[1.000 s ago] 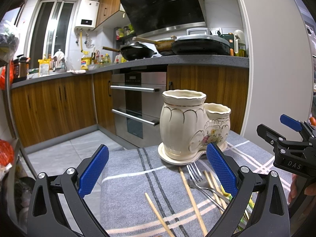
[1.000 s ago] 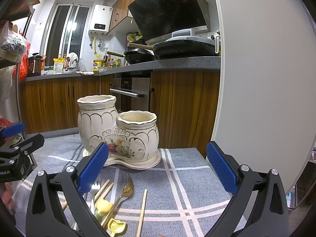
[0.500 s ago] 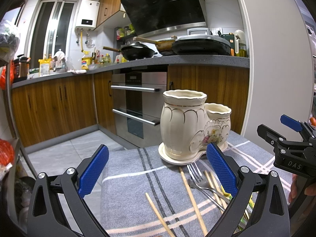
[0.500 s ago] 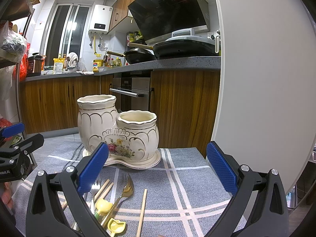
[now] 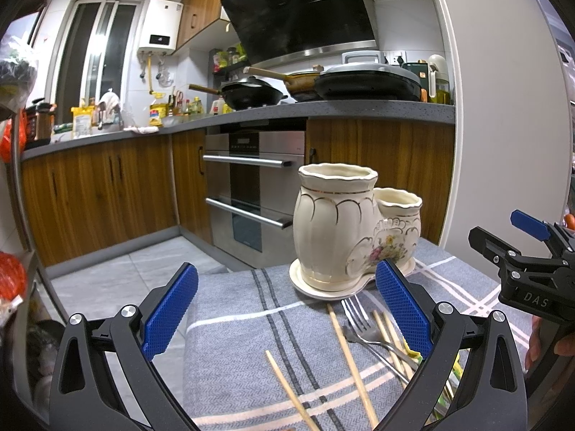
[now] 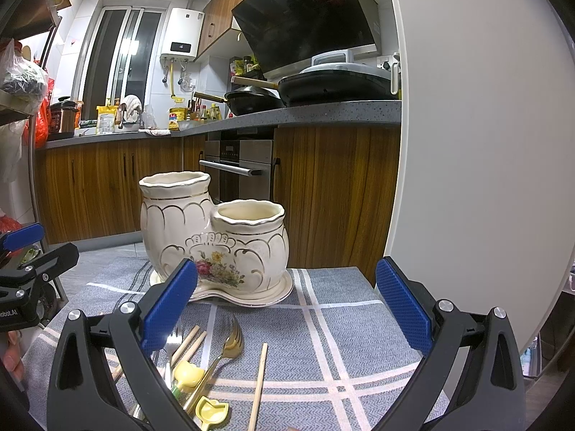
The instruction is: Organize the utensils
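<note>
Chopsticks (image 5: 350, 353) — long axes toward holder (image 5: 345, 230)

Utensils (image 6: 222, 355) on cloth (image 6: 345, 327), before the holder (image 6: 215, 237).

Both views are bright and sharp, lit evenly from above. Fisheye bends lines strongly toward the edges; black corners at 10 and 2 o'clock. Shadows are soft.
</note>
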Available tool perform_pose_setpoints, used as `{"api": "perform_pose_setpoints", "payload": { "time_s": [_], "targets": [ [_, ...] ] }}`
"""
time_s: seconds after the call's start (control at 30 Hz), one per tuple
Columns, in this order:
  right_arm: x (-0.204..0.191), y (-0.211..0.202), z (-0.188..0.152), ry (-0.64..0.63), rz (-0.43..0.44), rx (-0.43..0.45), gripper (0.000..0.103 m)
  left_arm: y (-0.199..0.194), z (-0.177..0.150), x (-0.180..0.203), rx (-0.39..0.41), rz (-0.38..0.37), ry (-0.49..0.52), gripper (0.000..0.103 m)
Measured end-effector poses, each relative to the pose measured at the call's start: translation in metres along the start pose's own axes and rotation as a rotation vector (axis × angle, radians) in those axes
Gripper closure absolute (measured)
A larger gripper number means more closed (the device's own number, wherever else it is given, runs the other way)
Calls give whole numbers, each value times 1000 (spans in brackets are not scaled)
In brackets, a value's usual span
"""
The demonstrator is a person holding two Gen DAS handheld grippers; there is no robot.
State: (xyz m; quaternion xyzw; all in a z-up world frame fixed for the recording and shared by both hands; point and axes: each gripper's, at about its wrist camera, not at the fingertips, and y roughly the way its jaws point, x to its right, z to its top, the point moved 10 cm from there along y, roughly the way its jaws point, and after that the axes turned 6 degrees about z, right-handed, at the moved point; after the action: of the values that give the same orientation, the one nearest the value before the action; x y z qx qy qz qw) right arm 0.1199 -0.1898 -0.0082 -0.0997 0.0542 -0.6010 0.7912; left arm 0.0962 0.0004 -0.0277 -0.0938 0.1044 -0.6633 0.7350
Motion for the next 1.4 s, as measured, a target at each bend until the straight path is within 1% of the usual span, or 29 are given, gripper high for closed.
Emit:
{"api": "perform_pose_setpoints", "payload": {
  "time_s": [0.2, 0.27, 0.37, 0.47, 0.6, 0.67, 0.77, 0.9, 1.0, 1.1, 1.17, 1.23, 1.3, 1.37, 1.4],
  "targets": [
    [0, 0, 0, 1, 1, -1, 5, 0, 0, 0, 0, 1, -3, 5],
    [0, 1, 0, 2, 1, -1, 5, 0, 0, -2, -1, 12, -8, 5],
    [0, 0, 0, 3, 1, -1, 5, -1, 0, -15, -6, 31, -30, 5],
    [1, 0, 0, 14, 6, 3, 5, -2, -4, -22, -12, 18, -51, 5],
    [6, 0, -4, 49, -1, 6, 5, -7, 0, -33, -27, 43, -42, 5],
    [8, 3, -8, 66, 15, -15, 5, -4, -3, -36, -72, 38, -19, 5],
    [6, 11, -18, 78, 54, -85, 5, -1, -13, -37, -150, 8, -16, 5],
    [7, 15, -27, 75, 42, -159, 5, 5, -31, -35, -249, 13, 15, 5],
    [6, 17, -36, 91, 68, -235, 5, 10, -48, -31, -318, 8, 44, 7],
    [6, 13, -48, 94, 85, -303, 5, 11, -59, -30, -354, 2, 60, 7],
    [7, 9, -55, 124, 111, -349, 6, 9, -65, -30, -374, -5, 62, 8],
    [5, 6, -64, 140, 131, -393, 12, 10, -70, -29, -393, -13, 62, 8],
    [1, 4, -69, 119, 134, -413, 18, 10, -74, -27, -409, -25, 61, 10],
    [-6, -1, -76, 93, 142, -434, 25, 10, -74, -25, -421, -37, 63, 18],
    [-8, 1, -77, 94, 151, -444, 29, 10, -76, -24, -425, -44, 65, 20]
  ]
}}
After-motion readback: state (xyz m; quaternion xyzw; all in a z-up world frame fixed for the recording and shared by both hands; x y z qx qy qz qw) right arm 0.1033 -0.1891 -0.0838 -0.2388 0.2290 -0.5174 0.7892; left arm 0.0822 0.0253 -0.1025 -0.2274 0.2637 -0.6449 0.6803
